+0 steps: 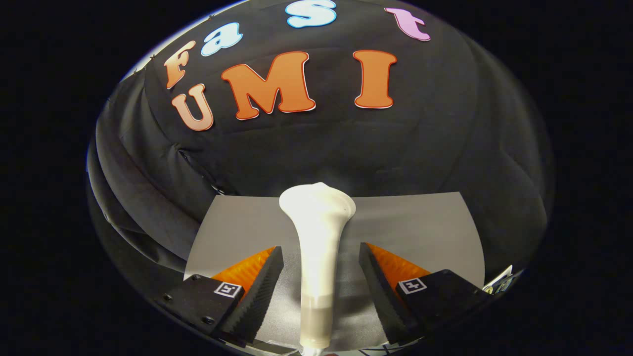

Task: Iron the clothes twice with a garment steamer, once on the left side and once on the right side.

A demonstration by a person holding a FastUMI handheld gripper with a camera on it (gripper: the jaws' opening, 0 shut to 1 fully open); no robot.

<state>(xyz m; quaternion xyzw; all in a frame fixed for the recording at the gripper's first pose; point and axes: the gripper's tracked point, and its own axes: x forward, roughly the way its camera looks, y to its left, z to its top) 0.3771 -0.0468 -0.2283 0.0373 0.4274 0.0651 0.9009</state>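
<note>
A white garment steamer (316,247) stands upright on the grey tabletop (425,227), its flared head at the top and a translucent band near its base. My gripper (321,259) is open, one finger on each side of the steamer's handle. A gap shows between each finger and the handle, so neither touches it. The steamer's head rises beyond the fingertips. No clothing is visible from here.
The black cloth wall (346,148) hangs close behind the table and folds around its left side. A small pale object (502,279) peeks out past the table's right edge, too small to identify.
</note>
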